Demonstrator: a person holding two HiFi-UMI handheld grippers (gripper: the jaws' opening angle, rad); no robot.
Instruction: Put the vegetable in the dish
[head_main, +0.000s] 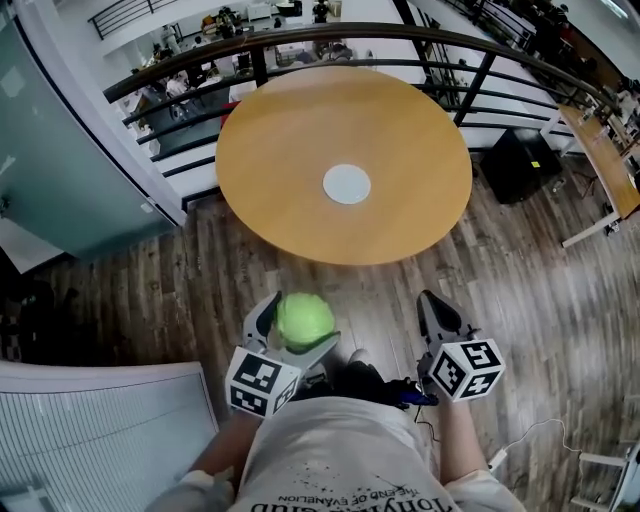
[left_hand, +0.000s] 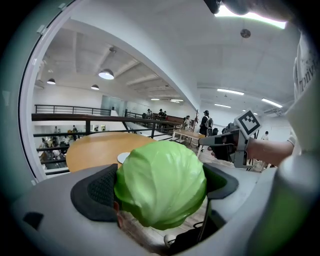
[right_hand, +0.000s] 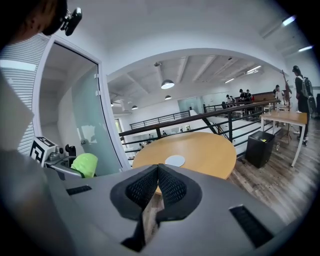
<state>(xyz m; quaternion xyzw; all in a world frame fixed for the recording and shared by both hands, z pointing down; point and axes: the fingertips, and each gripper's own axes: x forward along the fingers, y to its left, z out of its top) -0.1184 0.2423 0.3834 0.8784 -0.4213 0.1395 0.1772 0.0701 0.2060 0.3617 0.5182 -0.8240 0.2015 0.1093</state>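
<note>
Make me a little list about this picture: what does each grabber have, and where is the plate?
left gripper: jaws shut on the green cabbage
right gripper: jaws together, nothing between them
dish: white, empty, near the middle of the round table
where the cabbage is: held over the wooden floor, short of the table
task so far: cabbage not yet in the dish

The left gripper (left_hand: 159, 187) clamps a cabbage (left_hand: 162, 172) between both pads. Behind the cabbage, a round table (left_hand: 92, 150) bears a dish (left_hand: 123, 157). Right of the cabbage hangs the right gripper (left_hand: 207, 143).
</note>
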